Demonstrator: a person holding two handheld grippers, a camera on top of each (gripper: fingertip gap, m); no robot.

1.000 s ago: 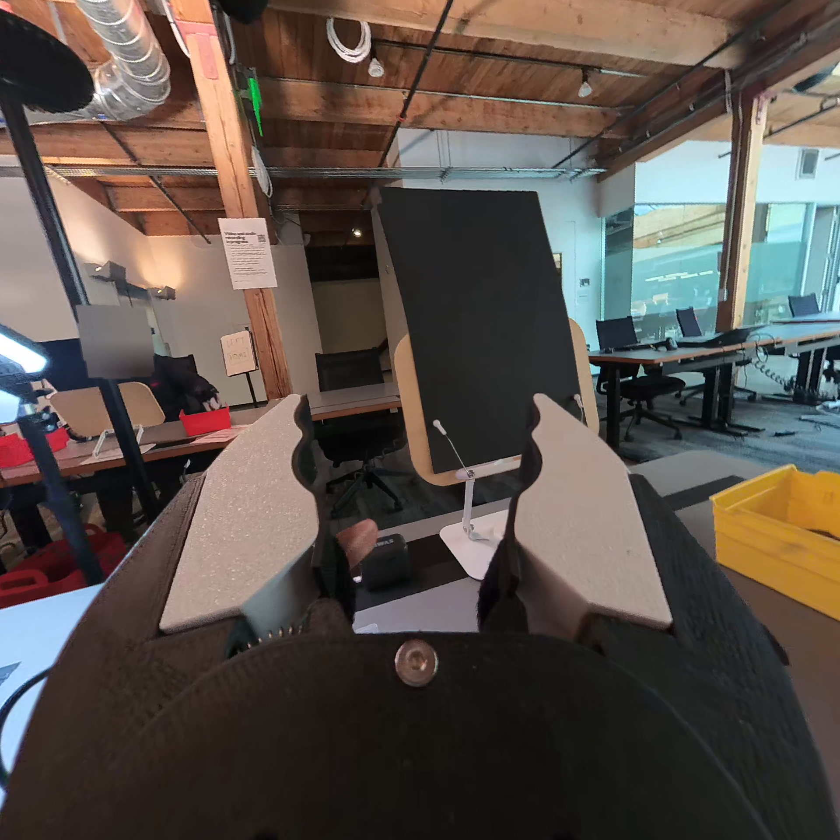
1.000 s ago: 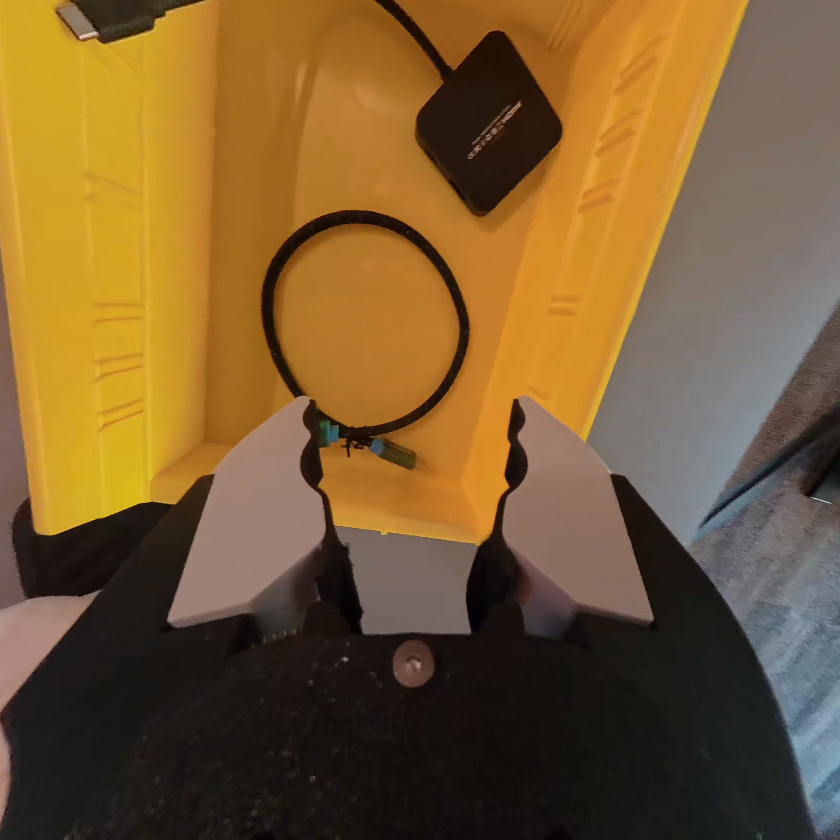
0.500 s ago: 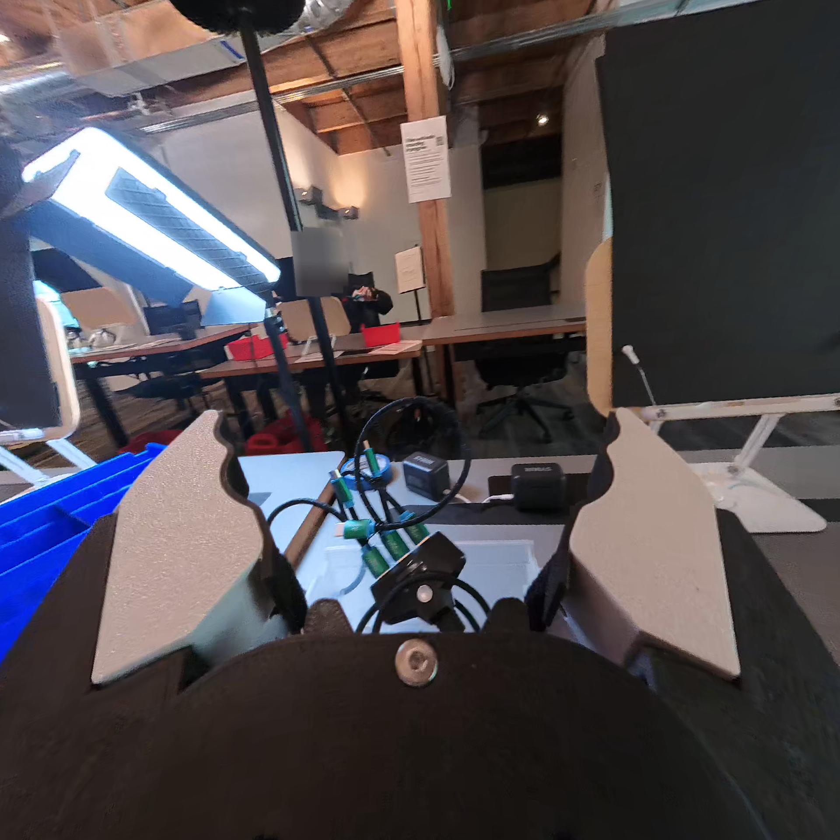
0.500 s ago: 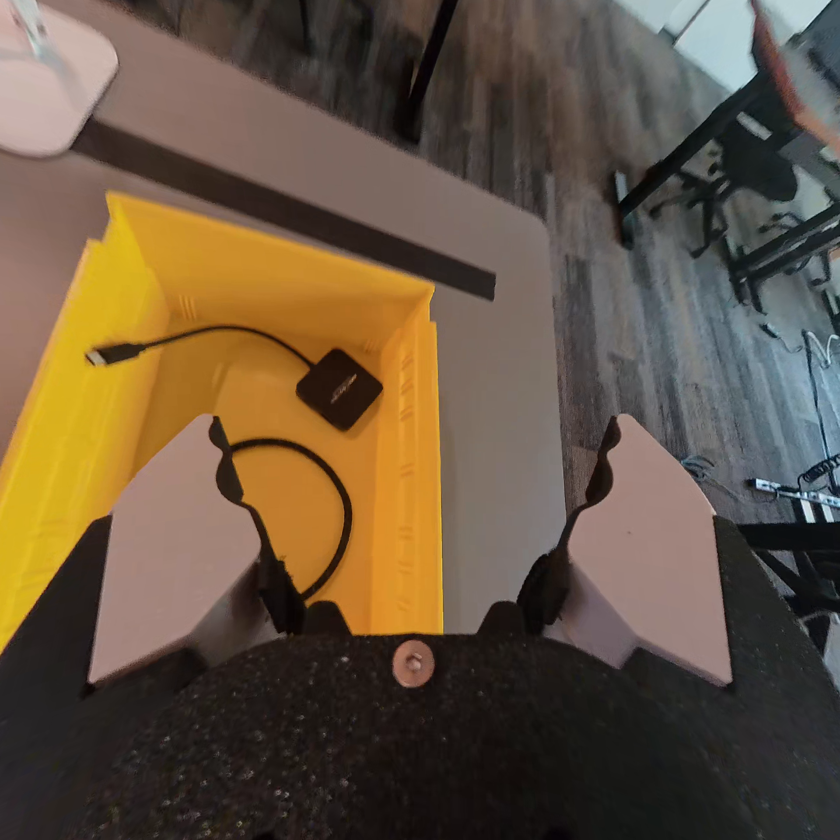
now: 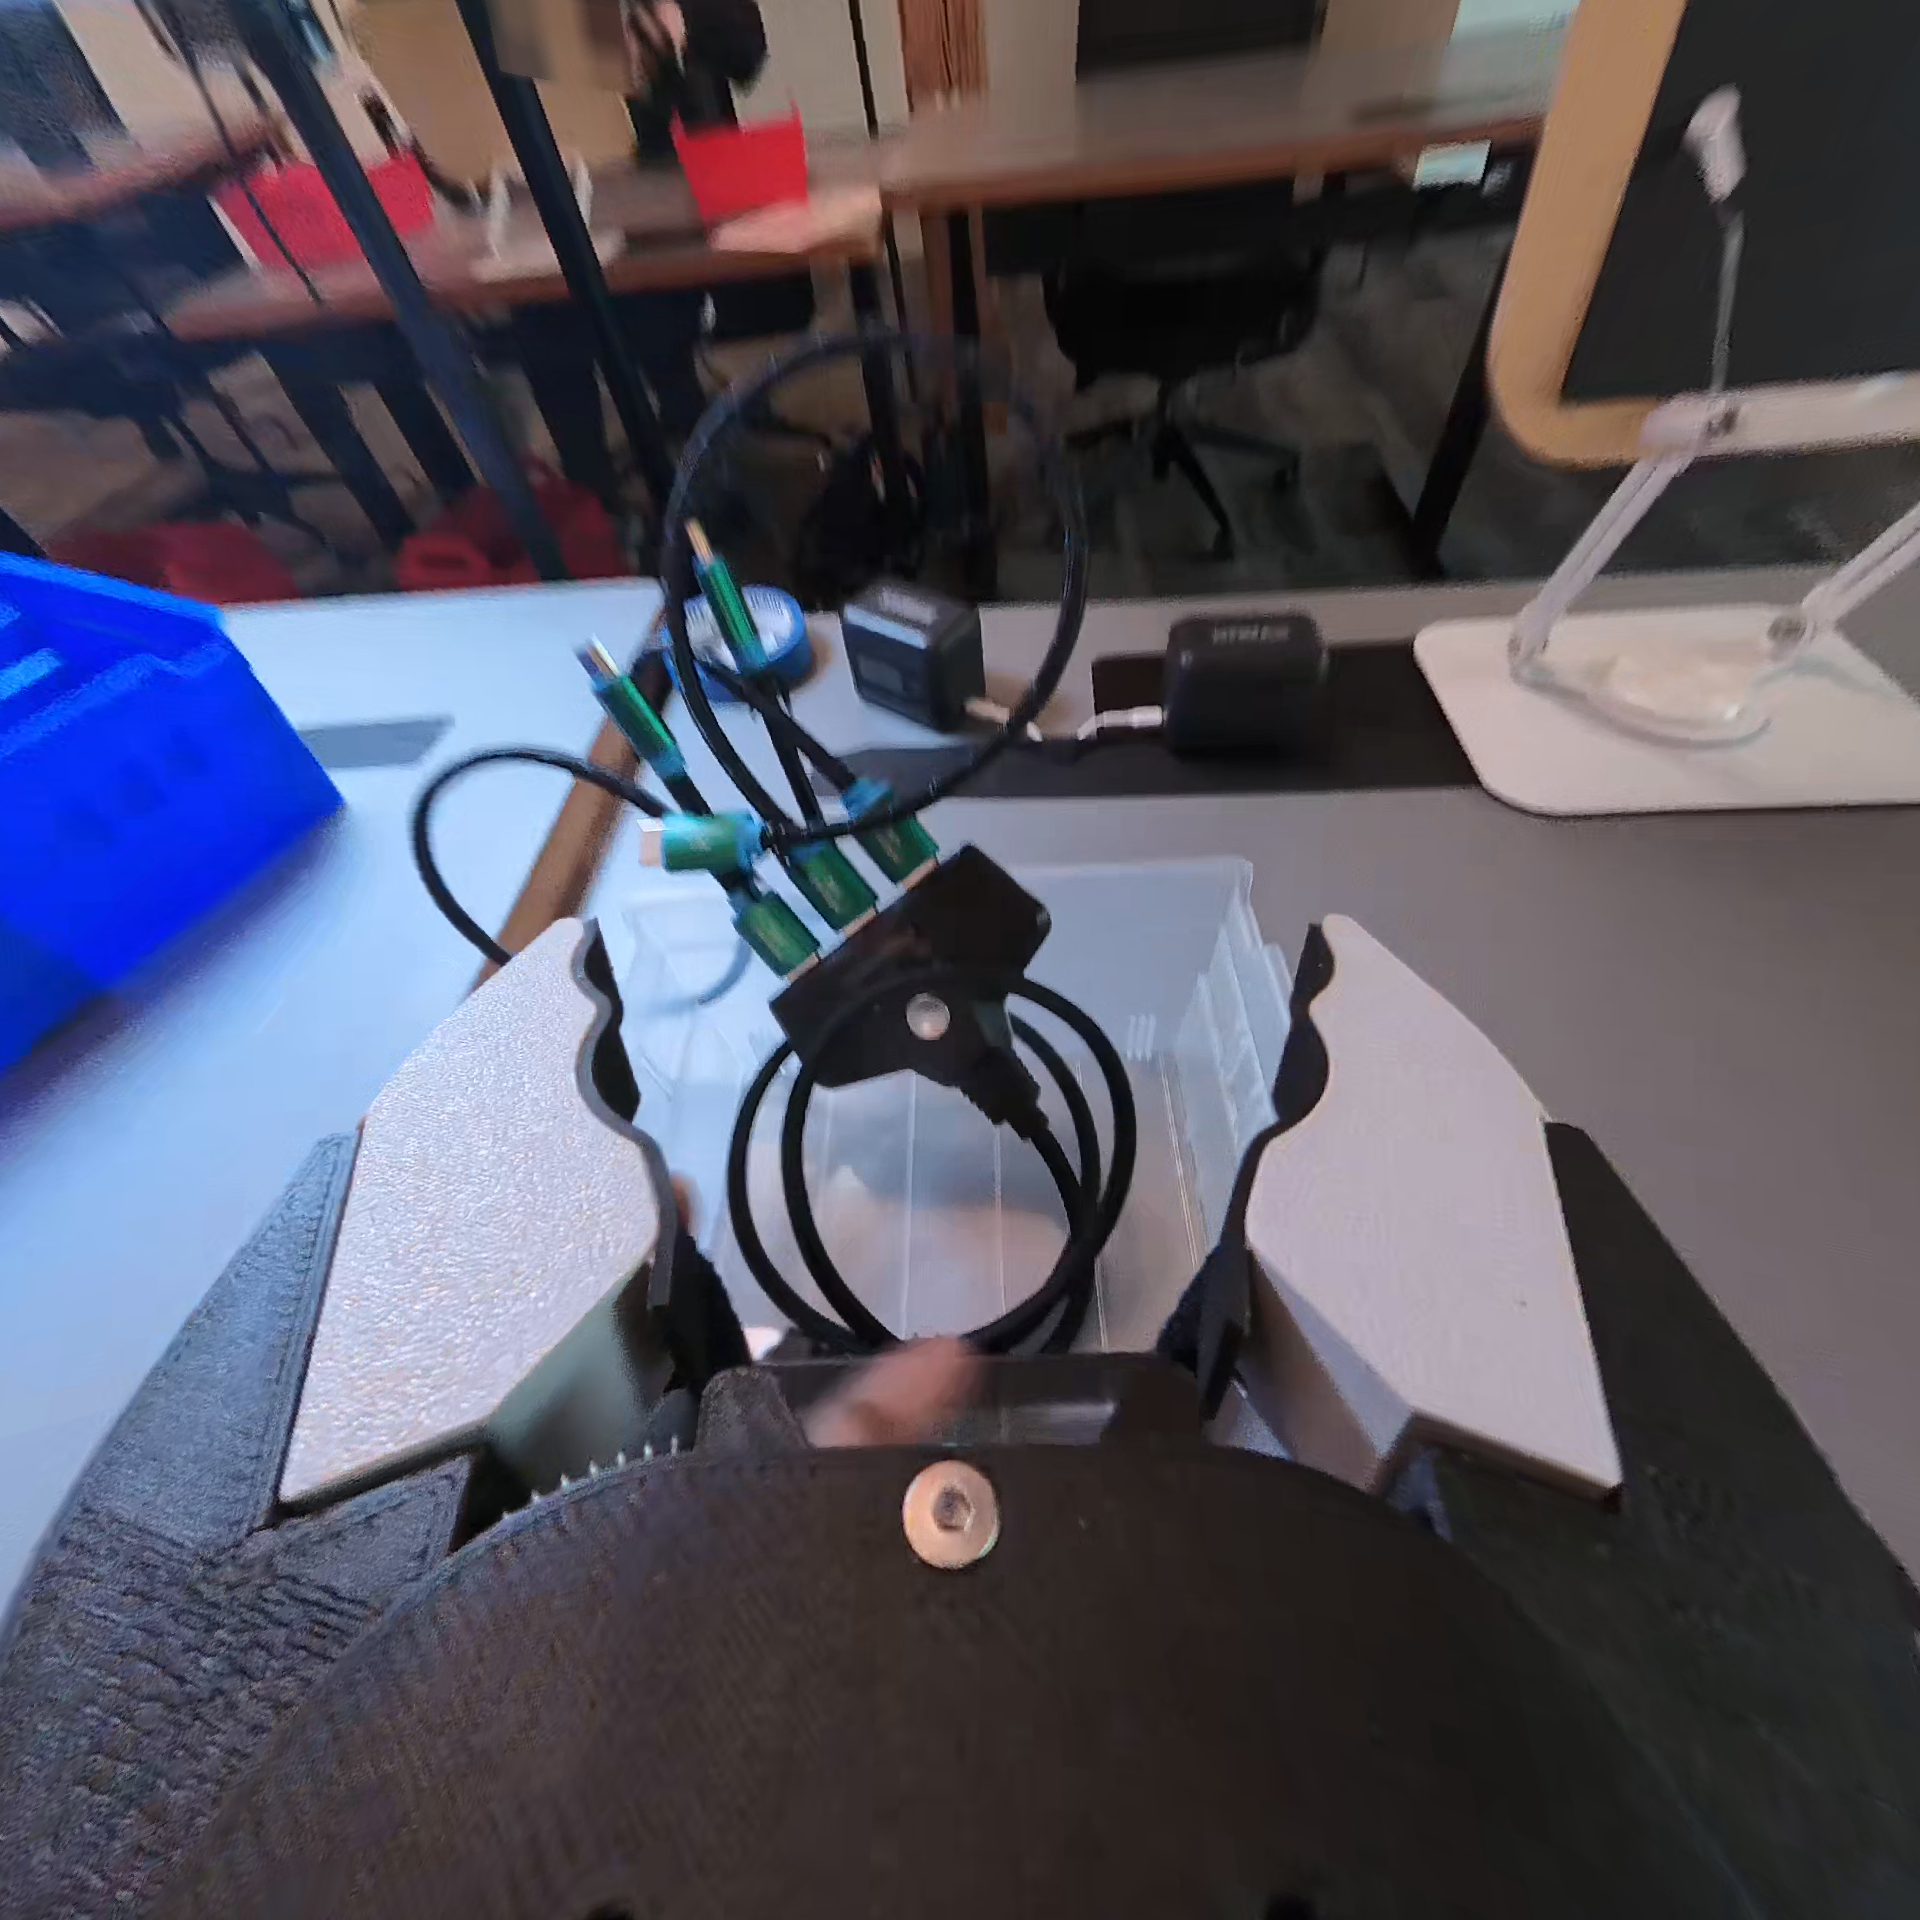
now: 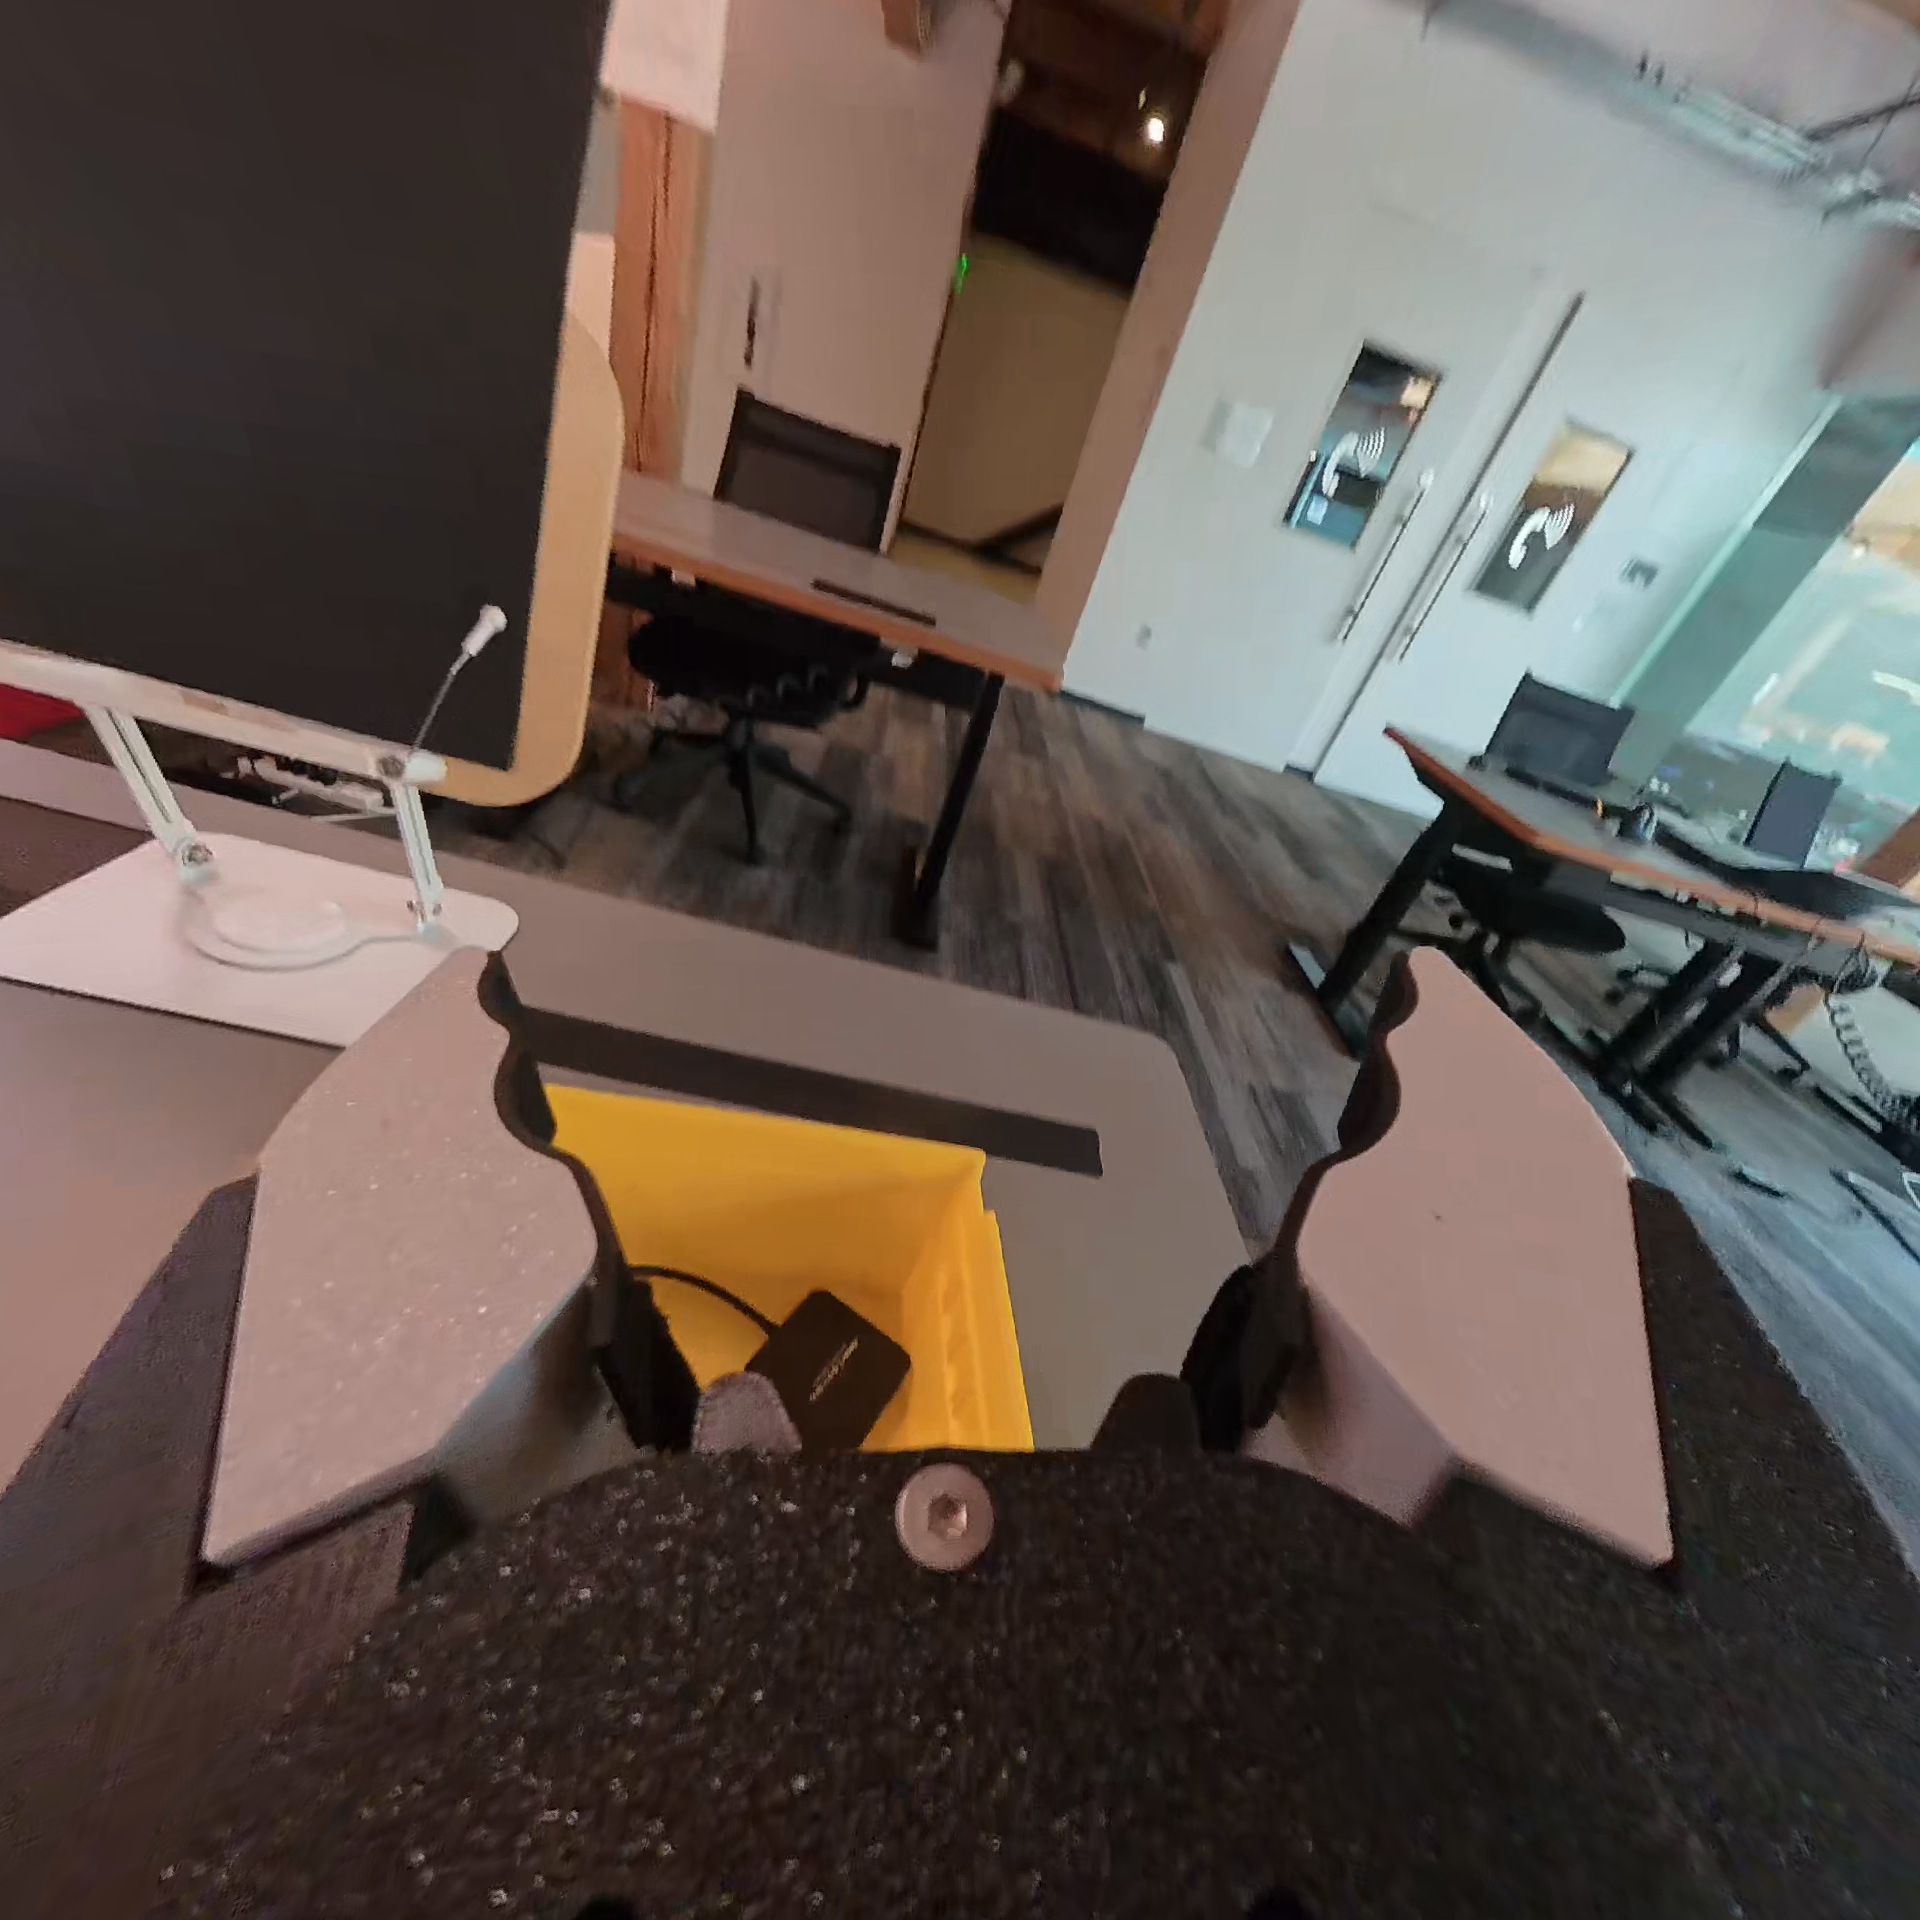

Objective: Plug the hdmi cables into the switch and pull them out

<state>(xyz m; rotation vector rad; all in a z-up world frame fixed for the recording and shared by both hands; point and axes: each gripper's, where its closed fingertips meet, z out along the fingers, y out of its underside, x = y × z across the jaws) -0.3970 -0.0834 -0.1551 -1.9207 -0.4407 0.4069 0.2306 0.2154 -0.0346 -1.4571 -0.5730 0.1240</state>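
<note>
An open-plan office: long desks (image 6: 831, 582) with black swivel chairs (image 6: 748, 665) stand on grey carpet (image 6: 1122, 894), glass-panelled doors (image 6: 1455, 488) line a white wall, and more desks (image 5: 1195, 135) (blurred) fill the room behind the work table (image 5: 1558, 935).
</note>
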